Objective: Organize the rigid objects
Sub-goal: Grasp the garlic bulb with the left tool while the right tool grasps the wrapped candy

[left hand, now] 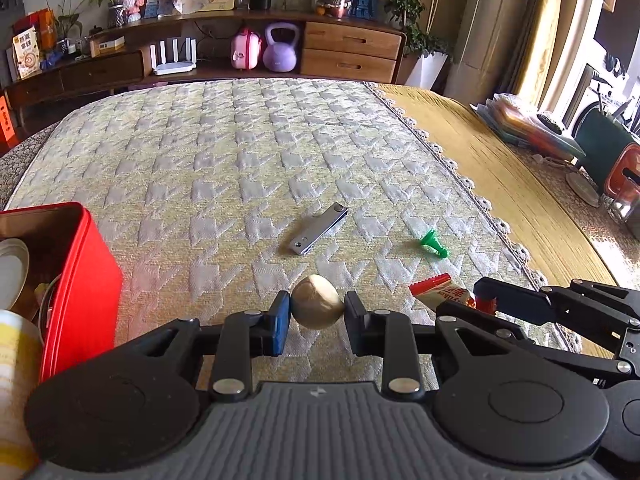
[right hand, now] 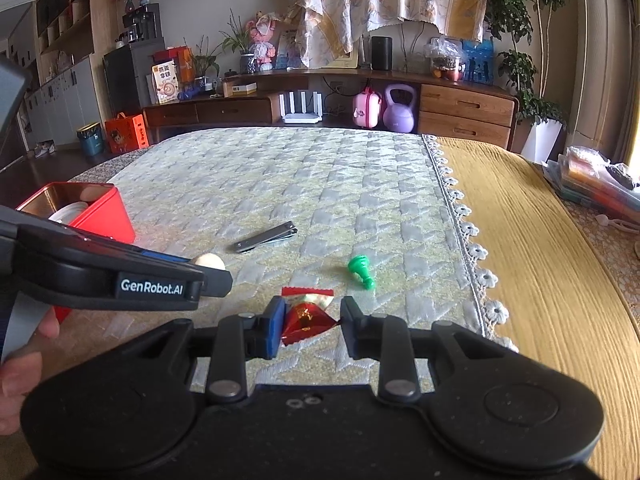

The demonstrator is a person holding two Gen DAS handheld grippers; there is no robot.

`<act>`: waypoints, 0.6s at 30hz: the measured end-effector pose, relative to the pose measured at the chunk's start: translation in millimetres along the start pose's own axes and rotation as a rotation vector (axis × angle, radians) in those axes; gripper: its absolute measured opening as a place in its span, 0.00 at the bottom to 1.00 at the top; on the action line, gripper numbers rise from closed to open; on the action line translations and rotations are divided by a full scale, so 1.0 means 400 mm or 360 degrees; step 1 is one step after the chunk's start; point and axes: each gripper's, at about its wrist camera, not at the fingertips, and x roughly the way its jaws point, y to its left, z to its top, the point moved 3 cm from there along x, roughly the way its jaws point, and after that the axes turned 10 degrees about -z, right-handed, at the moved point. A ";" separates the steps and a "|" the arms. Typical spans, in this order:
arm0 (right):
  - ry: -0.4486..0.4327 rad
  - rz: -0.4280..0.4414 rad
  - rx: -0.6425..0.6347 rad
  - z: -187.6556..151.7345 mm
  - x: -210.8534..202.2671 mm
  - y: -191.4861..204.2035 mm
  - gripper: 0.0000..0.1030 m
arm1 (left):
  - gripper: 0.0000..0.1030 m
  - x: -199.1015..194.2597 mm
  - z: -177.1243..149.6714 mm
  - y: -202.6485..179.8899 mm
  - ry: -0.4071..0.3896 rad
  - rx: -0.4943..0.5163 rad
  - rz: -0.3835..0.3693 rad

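Beige and round, a small ball [left hand: 317, 301] is sitting pinched between the two fingers of the left gripper [left hand: 317, 312], both pads touching its sides just above the quilted cloth [left hand: 248, 152] covering the table. The left wrist view is showing this grip head-on, while the right wrist view is catching only a sliver of the ball [right hand: 209, 261] peeking over the left gripper's black arm, which is crossing that picture from the left. The right gripper [right hand: 309, 320] is closing on a red foil packet [right hand: 306, 318]: its blue pad on the left is touching the wrapper and the right finger is meeting the wrapper's pointed tip. From the left wrist view, the packet [left hand: 436, 290] is appearing only partly, a red and white end poking out beside the right gripper. A silver metal clipper [left hand: 319, 229] is lying flat on the cloth beyond the ball, and a green chess pawn [left hand: 434, 243] is lying on its side to the right of it, well apart from both grippers. A red tin box [left hand: 80, 280] is standing open at the left edge of the cloth; the left view is showing what look like a white lid and a cup inside or beside it, though which cannot be told
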 end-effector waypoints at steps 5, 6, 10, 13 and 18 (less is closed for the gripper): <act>-0.0007 0.0011 0.0015 0.000 -0.048 0.015 0.28 | 0.27 -0.050 -0.013 -0.003 -0.0010 -0.0015 -0.0012; -0.0012 0.0009 0.0014 0.000 -0.057 0.018 0.28 | 0.28 -0.061 -0.015 -0.004 -0.0013 -0.0019 -0.0015; -0.0037 0.0015 0.0008 0.005 -0.099 0.037 0.28 | 0.28 -0.107 -0.024 -0.006 -0.0032 -0.0016 -0.0018; -0.0060 0.0027 0.0000 0.017 -0.132 0.054 0.28 | 0.28 -0.148 -0.028 -0.007 -0.0047 -0.0005 -0.0020; -0.0102 0.0047 -0.0014 0.032 -0.188 0.094 0.28 | 0.28 -0.217 -0.039 0.005 -0.0064 -0.0013 -0.0018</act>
